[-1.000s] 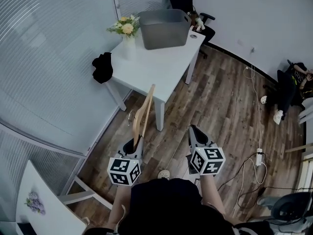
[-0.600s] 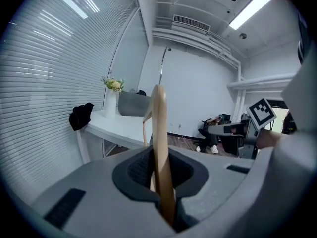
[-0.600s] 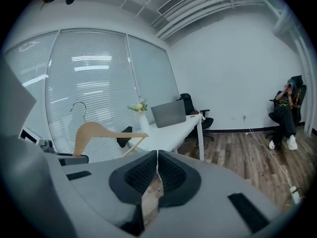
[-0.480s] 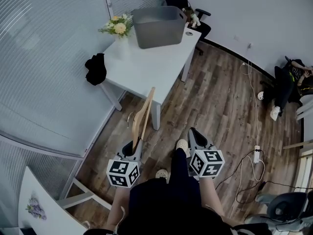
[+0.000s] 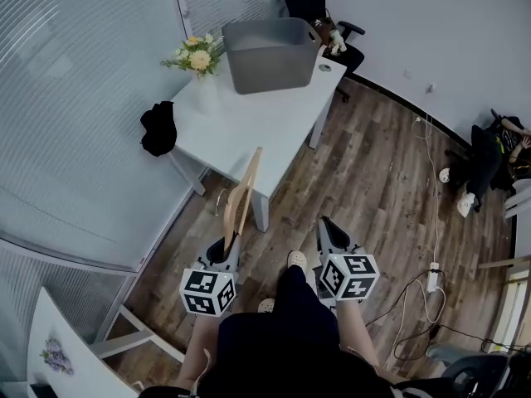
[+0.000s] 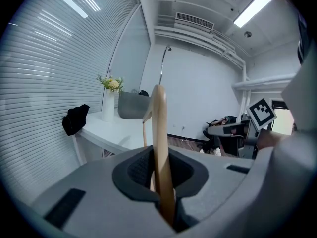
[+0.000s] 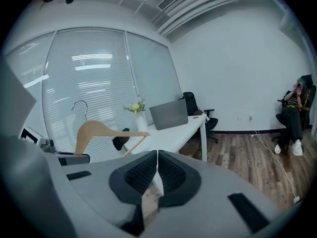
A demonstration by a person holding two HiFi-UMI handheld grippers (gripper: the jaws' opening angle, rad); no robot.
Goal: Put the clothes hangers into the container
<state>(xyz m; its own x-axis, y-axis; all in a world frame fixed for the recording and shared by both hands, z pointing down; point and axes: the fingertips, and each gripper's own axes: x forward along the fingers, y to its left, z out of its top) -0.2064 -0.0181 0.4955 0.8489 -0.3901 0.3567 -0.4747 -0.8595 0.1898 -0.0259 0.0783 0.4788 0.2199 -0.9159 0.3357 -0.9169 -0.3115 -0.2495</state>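
Note:
My left gripper (image 5: pixel 226 243) is shut on a wooden clothes hanger (image 5: pixel 241 191) that points forward toward the white table (image 5: pixel 249 127); its metal hook (image 5: pixel 220 197) hangs to the left. In the left gripper view the hanger (image 6: pixel 160 148) stands between the pads. The grey container (image 5: pixel 270 53) sits at the table's far end, well ahead of both grippers. My right gripper (image 5: pixel 328 225) is shut with nothing in it; the right gripper view shows the hanger (image 7: pixel 99 131) at left and the container (image 7: pixel 169 114) beyond.
A vase of flowers (image 5: pixel 197 60) stands left of the container. A black cloth (image 5: pixel 157 128) hangs off the table's left edge. A black office chair (image 5: pixel 319 11) stands behind the table. Cables (image 5: pixel 423 288) lie on the wooden floor at right. Blinds line the left wall.
Both grippers and the hanger have come closer to the table's near corner. The grip on the hanger is unchanged.

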